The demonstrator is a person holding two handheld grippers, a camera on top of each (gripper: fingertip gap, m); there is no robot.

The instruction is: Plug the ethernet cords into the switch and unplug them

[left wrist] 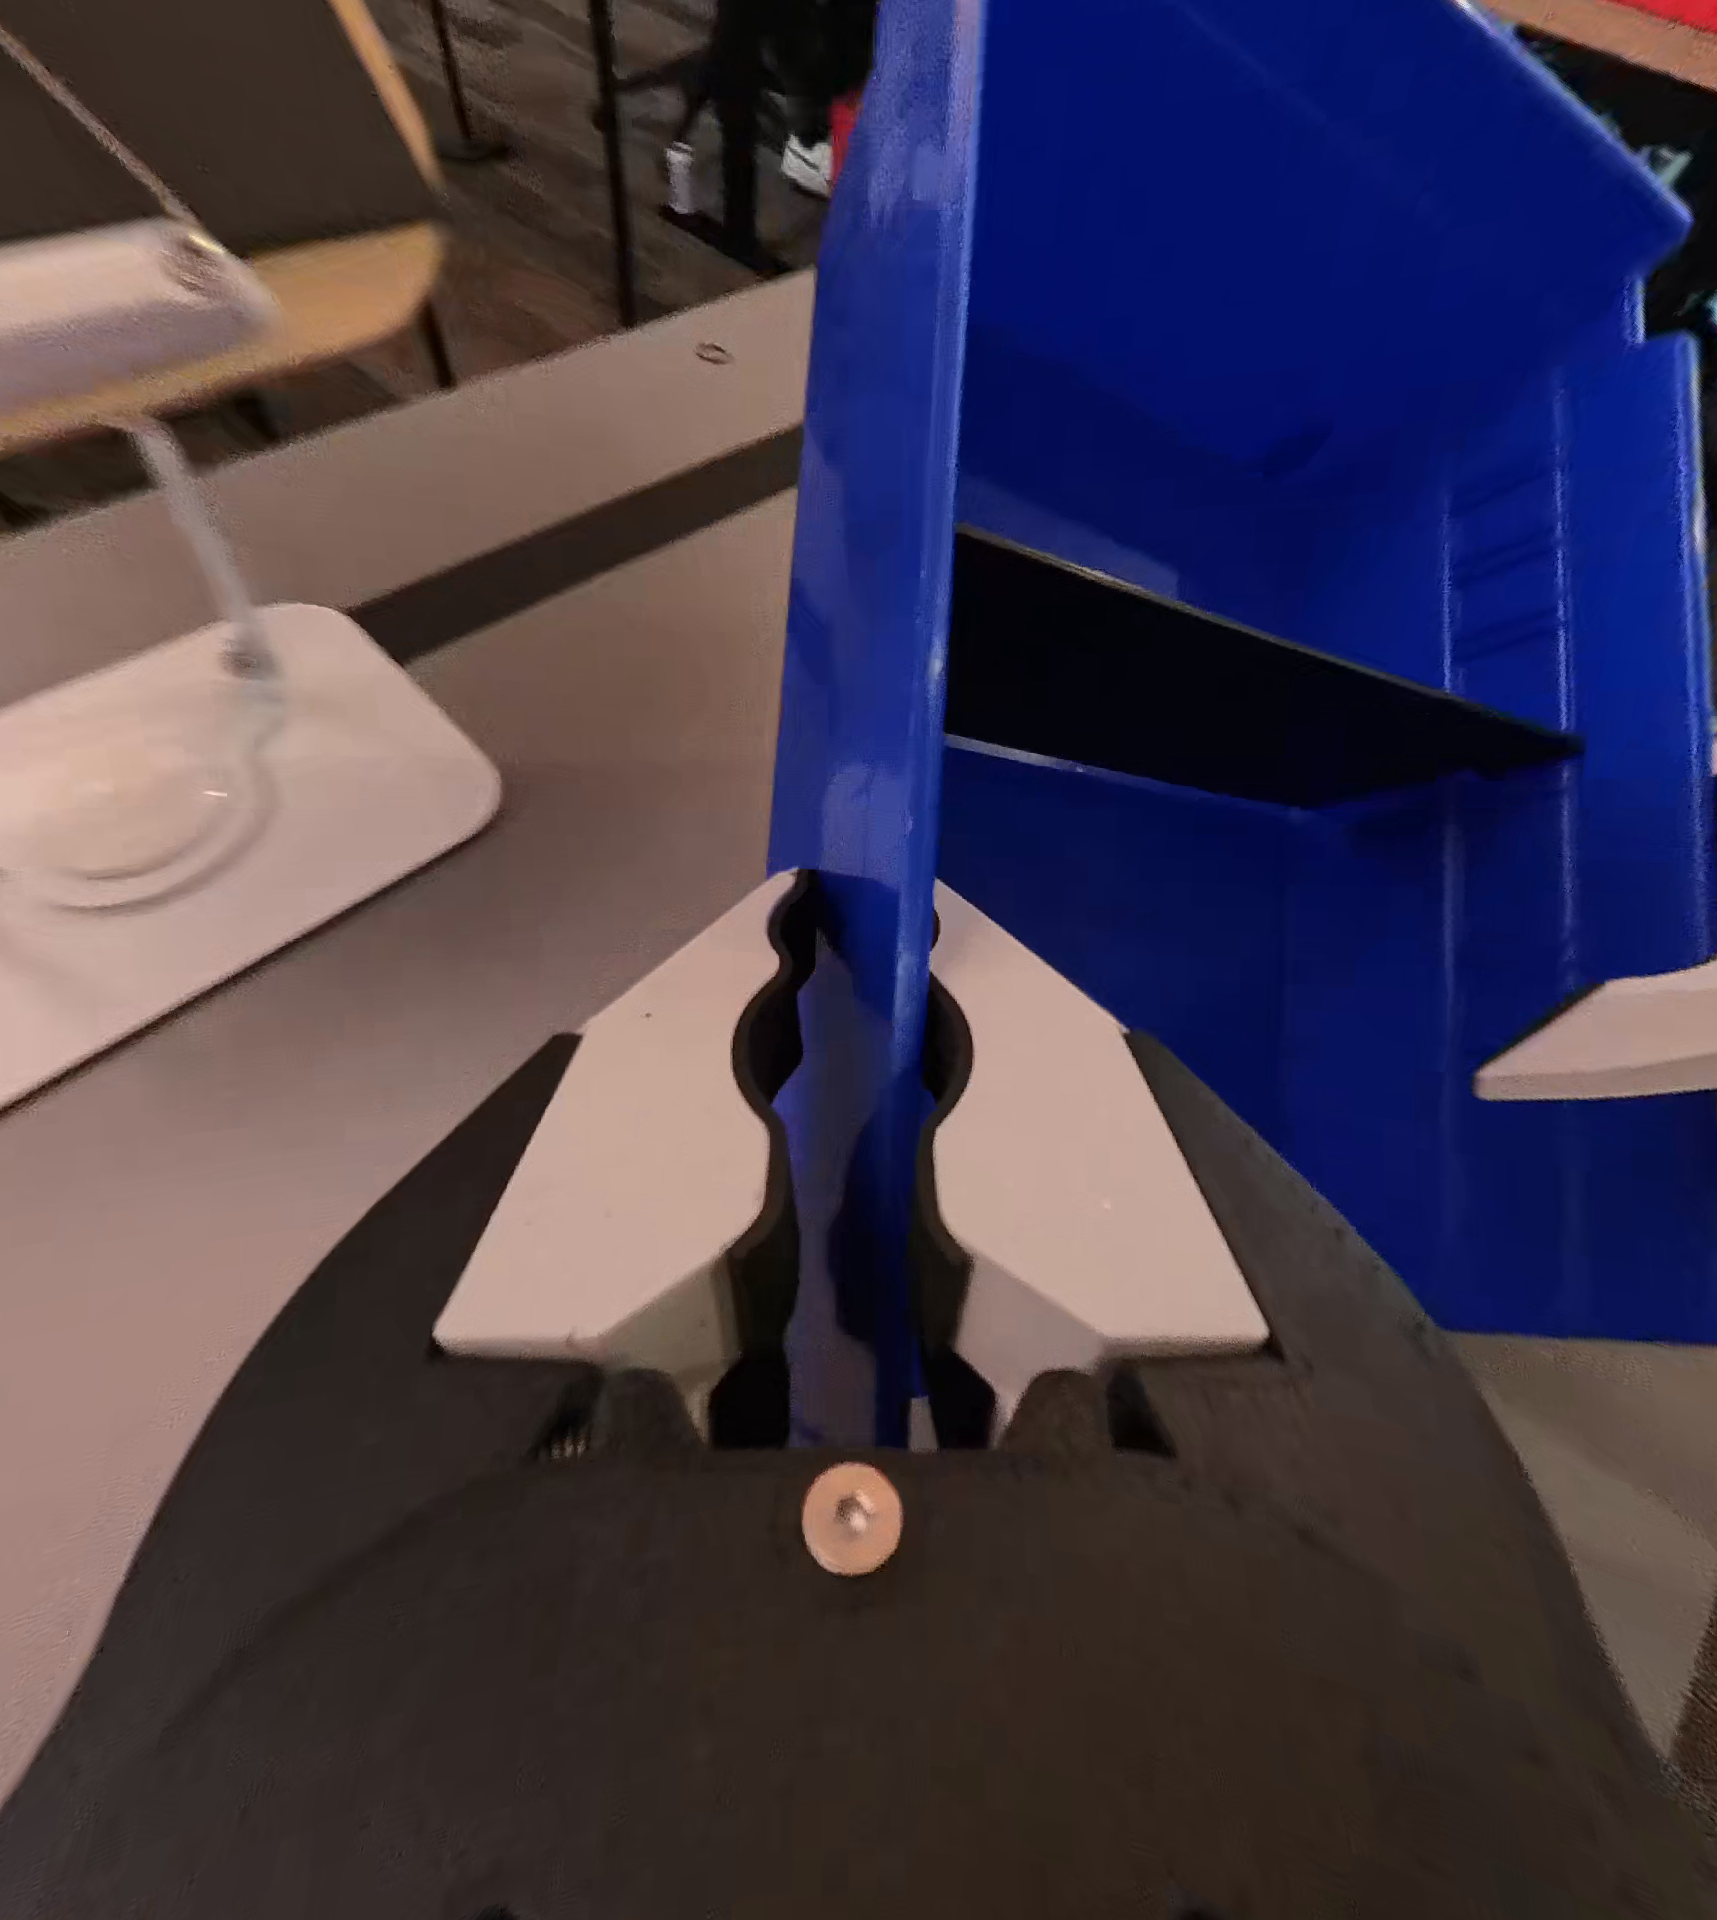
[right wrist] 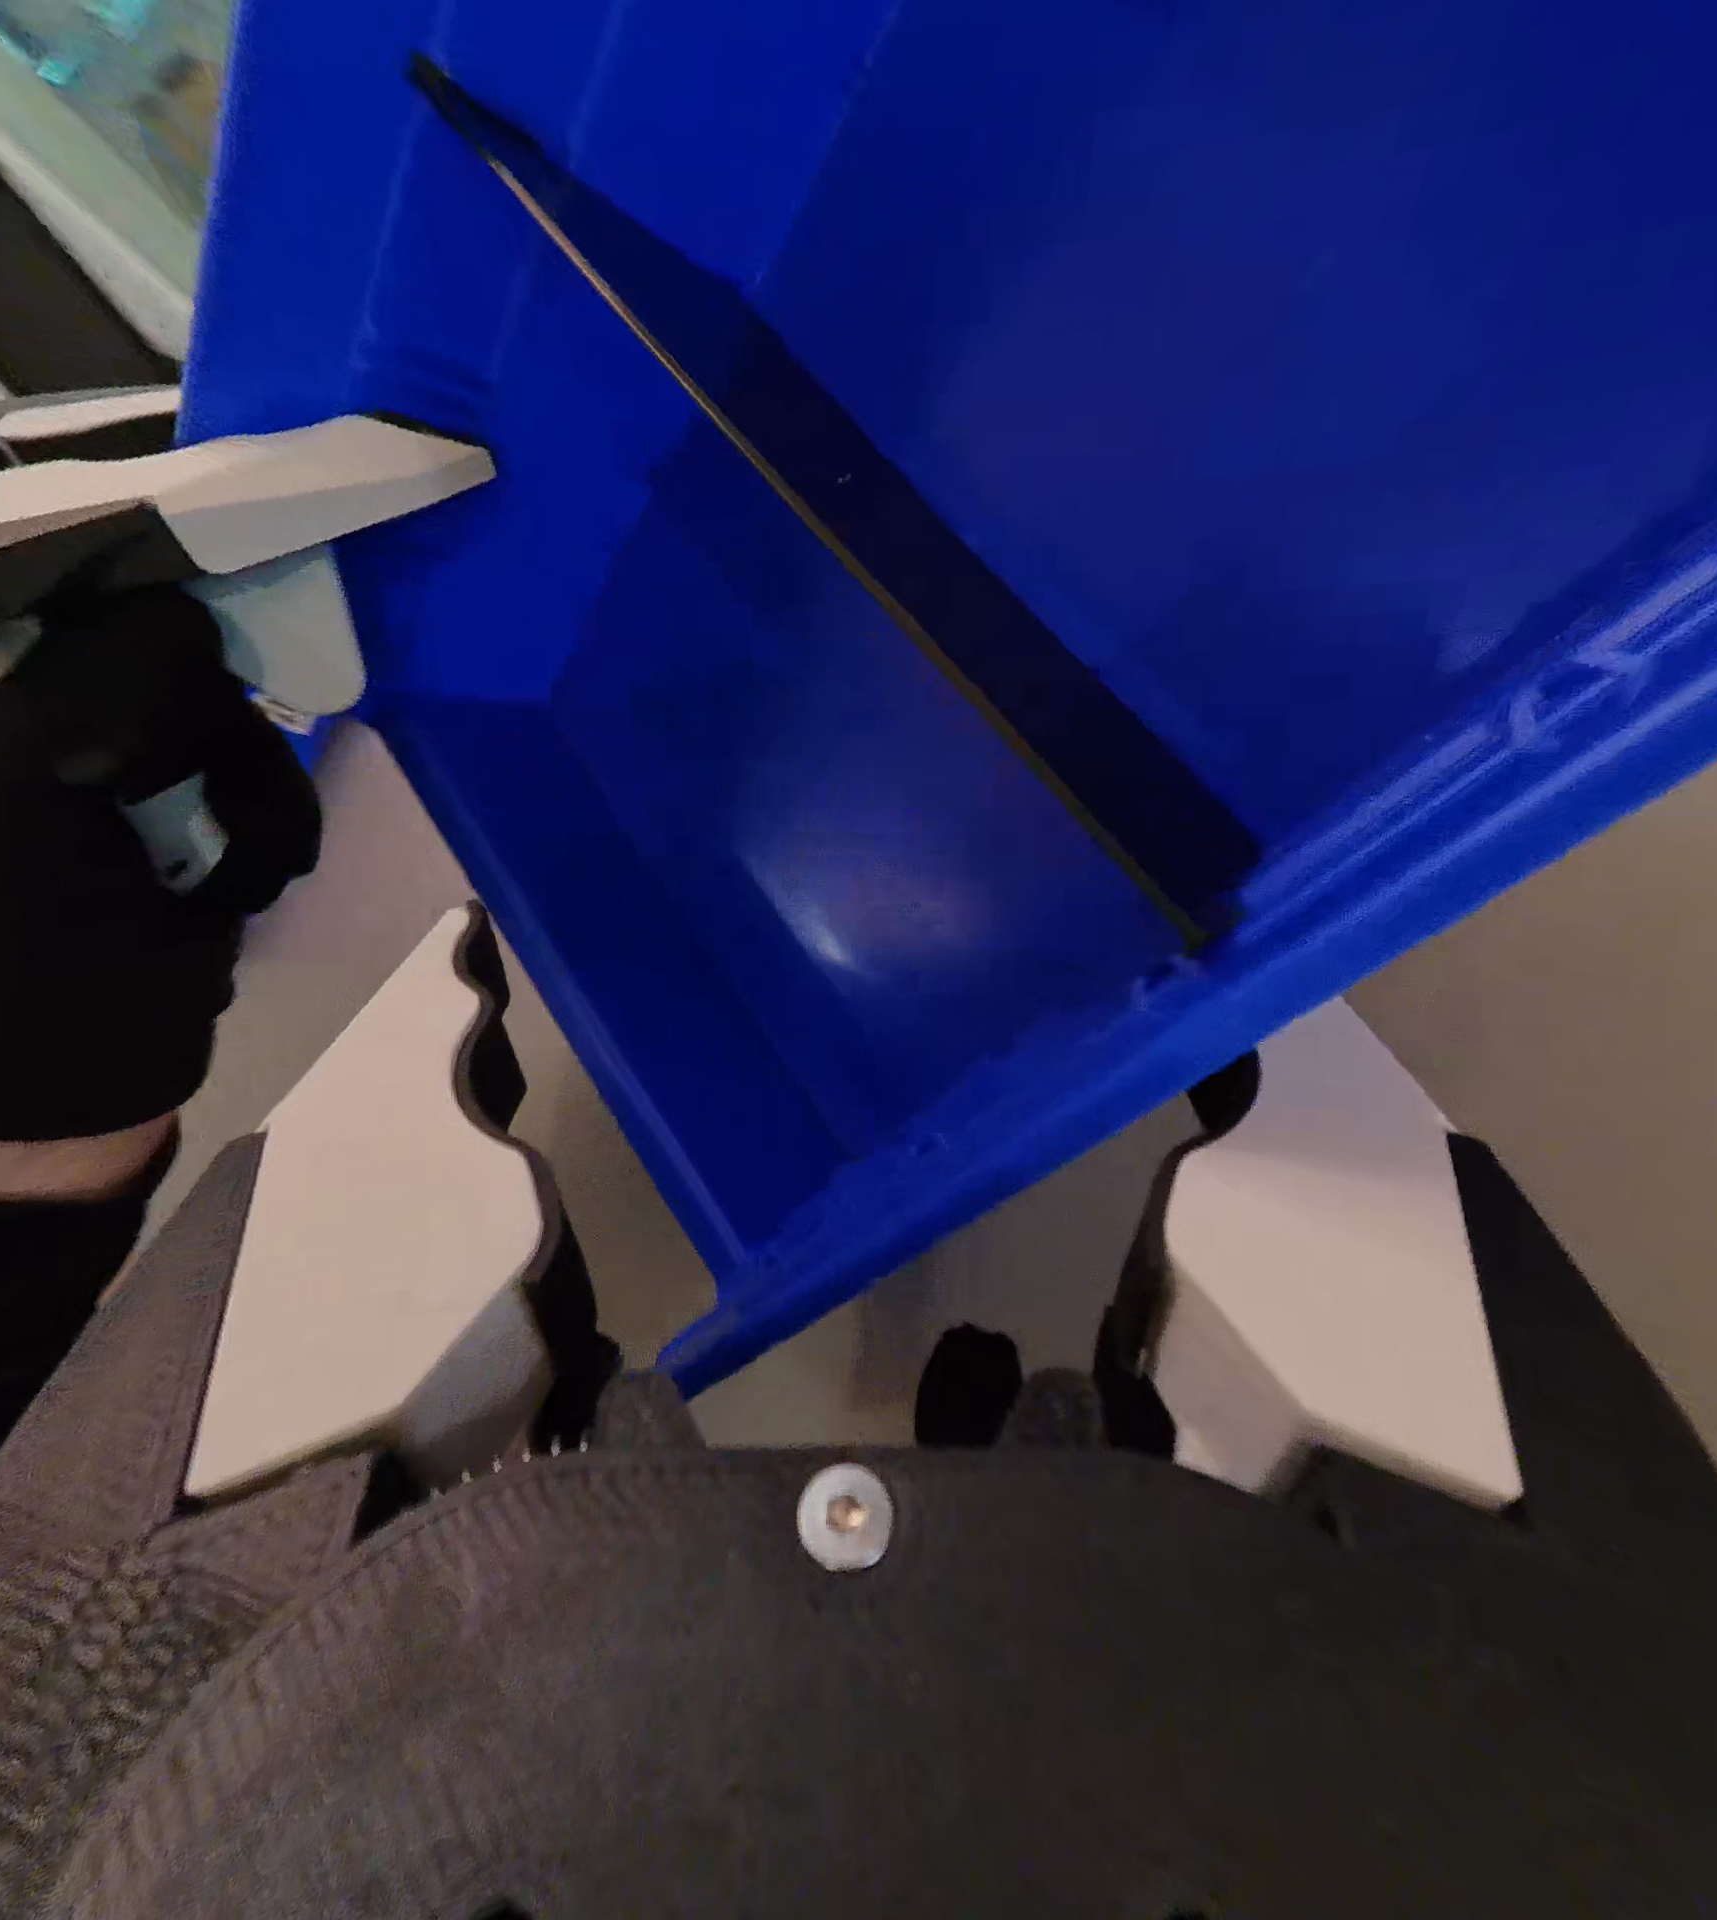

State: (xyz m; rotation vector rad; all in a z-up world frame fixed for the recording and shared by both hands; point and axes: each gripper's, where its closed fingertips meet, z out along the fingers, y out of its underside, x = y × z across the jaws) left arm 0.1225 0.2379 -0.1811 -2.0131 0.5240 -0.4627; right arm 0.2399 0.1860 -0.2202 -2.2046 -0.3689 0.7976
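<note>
One grey worktop (left wrist: 210,1195) carries the scene, and one large blue plastic bin (left wrist: 1249,416) fills most of both views, tipped up off the surface so its open inside faces the cameras. One black divider (left wrist: 1249,686) crosses the bin's interior and splits it into two compartments, both of which look bare where they can be seen. Raised lettering runs along the bin's rim in the right wrist view, too smeared to make out. The left claw (left wrist: 859,935) is clamped on the bin's side wall, one finger inside and one outside, the blue wall running straight down between them; the same claw shows at the left of the right wrist view, held by a hand in a black glove (right wrist: 54,883). The right claw (right wrist: 854,1039) stands wide, its two white fingers on either side of the bin's lower corner, with the rim lying over the right finger; whether either finger touches the plastic cannot be told. One finger of it pokes in at the right edge of the left wrist view. On the worktop to the left sits one white lamp (left wrist: 158,810) with a flat base, a curved neck and a blurred head. Beyond the worktop edge stands one light wooden chair (left wrist: 355,281). Neither the ethernet cords nor the switch appear in either view; the bin blocks most of the worktop.
</note>
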